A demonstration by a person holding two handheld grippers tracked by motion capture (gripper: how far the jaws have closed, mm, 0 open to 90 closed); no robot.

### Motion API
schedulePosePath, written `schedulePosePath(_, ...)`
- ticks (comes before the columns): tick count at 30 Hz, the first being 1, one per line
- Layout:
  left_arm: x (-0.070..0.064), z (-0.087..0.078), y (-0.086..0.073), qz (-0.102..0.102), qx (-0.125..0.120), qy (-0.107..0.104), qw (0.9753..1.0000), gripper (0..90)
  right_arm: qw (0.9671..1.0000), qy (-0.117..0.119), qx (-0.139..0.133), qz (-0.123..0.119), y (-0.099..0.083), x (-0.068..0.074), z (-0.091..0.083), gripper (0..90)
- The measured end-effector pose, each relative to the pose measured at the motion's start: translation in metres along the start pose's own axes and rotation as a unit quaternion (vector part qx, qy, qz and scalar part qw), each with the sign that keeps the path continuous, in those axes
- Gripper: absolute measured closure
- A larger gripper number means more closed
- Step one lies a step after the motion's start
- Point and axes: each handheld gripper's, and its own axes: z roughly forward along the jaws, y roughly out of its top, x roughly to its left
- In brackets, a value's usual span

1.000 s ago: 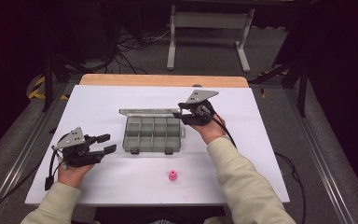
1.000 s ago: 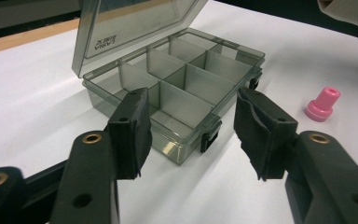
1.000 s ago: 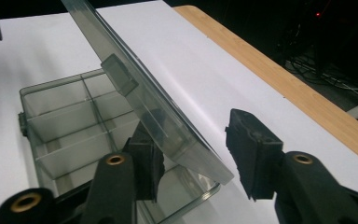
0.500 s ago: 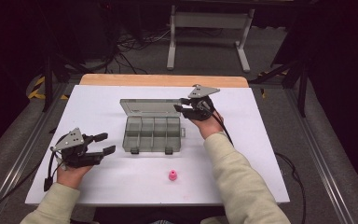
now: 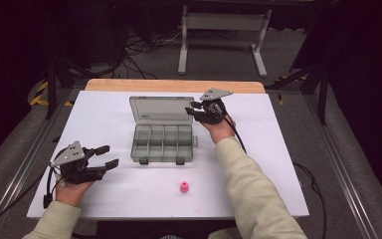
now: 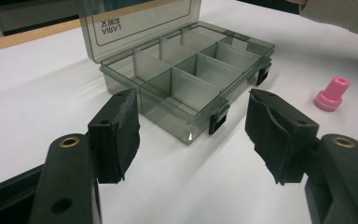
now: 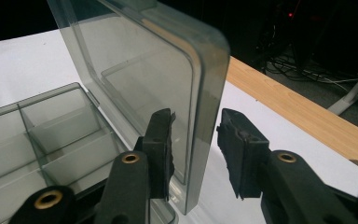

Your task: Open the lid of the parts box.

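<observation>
High view looks down; both claw views closely share the box (image 5: 163,142).

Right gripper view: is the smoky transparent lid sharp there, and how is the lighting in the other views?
Right gripper view: the smoky transparent plastic lid is slightly soft up close, with pale reflections on its edge. Left gripper view: even light, the grey compartment box is sharp, the small pink plastic cap a little soft. High view: the white table is bright, the surroundings dark.

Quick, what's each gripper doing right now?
Left gripper: open, holding nothing, short of the compartment box.
Right gripper: open, jaws either side of the raised lid edge, not clamped.
</observation>
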Motion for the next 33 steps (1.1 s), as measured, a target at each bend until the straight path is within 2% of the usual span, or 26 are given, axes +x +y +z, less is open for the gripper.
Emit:
schedulePosePath(10,-0.001,-0.014,-0.008,-0.011,0.002,0.017,0.9998,34.8,0.9999,-0.003,0.002,0.014,-0.003,-0.01,0.012,66.3)
schedulePosePath(17,-0.002,-0.018,-0.011,-0.016,0.005,0.025,0.9995,34.0,0.9998,-0.001,0.011,0.018,-0.005,-0.011,0.022,65.9)
schedulePosePath(19,-0.002,-0.019,-0.011,-0.017,0.005,0.025,0.9995,32.9,0.9996,0.0,0.011,0.025,-0.006,-0.013,0.025,65.5)
schedulePosePath(33,-0.004,-0.018,-0.012,-0.016,0.006,0.022,0.9996,31.2,0.998,0.01,0.016,0.06,-0.016,-0.014,0.04,42.8)
